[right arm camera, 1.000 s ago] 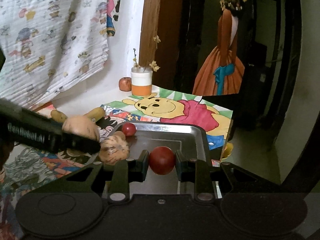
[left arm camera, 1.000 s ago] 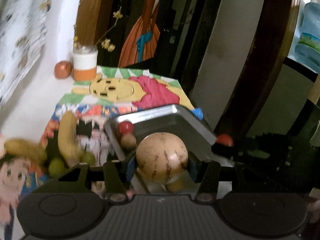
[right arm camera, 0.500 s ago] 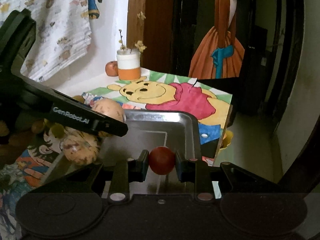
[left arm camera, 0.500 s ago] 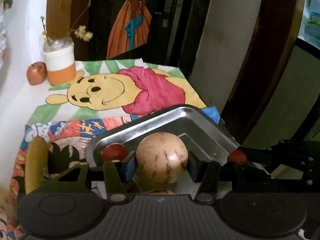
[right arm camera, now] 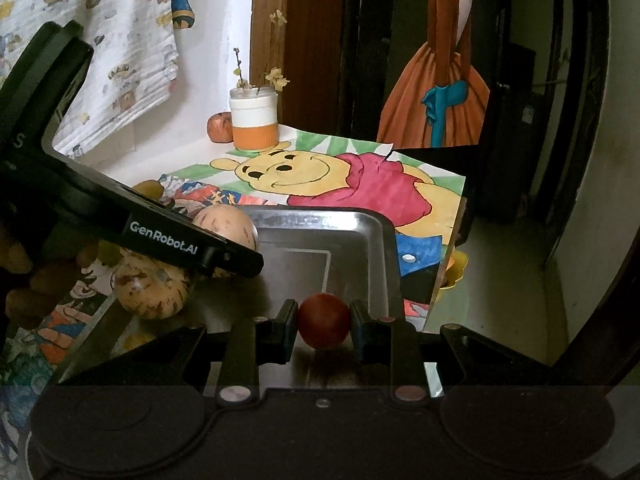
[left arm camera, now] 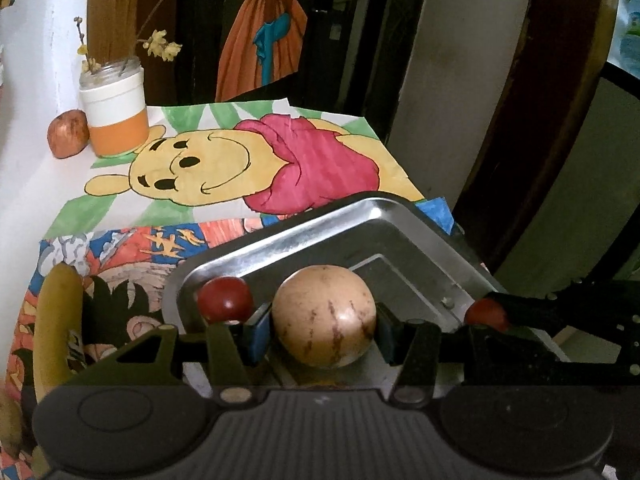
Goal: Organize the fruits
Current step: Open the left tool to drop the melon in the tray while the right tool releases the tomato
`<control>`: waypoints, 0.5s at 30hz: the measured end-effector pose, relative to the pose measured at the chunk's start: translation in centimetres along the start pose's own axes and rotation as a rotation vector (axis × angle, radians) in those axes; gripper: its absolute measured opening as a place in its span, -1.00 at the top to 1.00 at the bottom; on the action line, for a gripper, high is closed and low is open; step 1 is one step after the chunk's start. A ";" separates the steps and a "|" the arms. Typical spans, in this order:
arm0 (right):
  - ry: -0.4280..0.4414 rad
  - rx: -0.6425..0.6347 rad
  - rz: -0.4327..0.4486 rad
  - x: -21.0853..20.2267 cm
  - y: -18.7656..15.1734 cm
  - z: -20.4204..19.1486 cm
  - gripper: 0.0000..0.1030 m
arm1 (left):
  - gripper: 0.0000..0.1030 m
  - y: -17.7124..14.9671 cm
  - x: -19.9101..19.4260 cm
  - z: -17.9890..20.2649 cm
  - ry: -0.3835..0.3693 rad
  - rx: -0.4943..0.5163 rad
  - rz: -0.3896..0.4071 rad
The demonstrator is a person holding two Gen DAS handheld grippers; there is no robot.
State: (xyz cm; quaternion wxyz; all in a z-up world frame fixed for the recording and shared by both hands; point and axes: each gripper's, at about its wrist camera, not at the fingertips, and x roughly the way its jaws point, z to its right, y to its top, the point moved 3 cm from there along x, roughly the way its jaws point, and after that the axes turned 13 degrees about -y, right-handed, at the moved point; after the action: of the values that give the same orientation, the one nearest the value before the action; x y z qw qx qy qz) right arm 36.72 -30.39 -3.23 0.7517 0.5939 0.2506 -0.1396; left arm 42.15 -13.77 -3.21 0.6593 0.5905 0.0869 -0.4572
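Left tool [left arm camera: 324, 330] is clamped on a tan, brown-streaked melon [left arm camera: 324, 316], pads pressed against both of its sides, and it hangs just above the floor of the steel tray [left arm camera: 360, 228]. A red tomato [left arm camera: 225, 299] sits in the tray's near-left corner, right beside that tool's left finger. Over on the right, the right tool [right arm camera: 324, 322] pinches a second red tomato [right arm camera: 324, 321] between its pads, low over the tray's right half; whether it touches the metal, I cannot tell. In the right wrist view a second speckled melon [right arm camera: 151, 290] rests at the tray's left edge, under the left tool's body. A banana [left arm camera: 56, 332] lies on the cartoon-print cloth [left arm camera: 224, 168] left of the tray. At the far back of the surface, an apple [left arm camera: 67, 133] touches the white-and-orange jar [left arm camera: 114, 114] holding dried sprigs.
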 end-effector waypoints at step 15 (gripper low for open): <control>-0.005 -0.006 -0.016 0.2 0.0 -0.1 0.39 | -0.18 0.0 -0.3 0.2 0.008 0.004 0.019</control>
State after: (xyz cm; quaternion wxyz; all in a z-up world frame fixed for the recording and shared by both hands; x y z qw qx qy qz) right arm 36.84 -30.27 -3.34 0.7529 0.5893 0.2538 -0.1463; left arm 41.87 -13.82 -2.90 0.6622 0.5944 0.0833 -0.4486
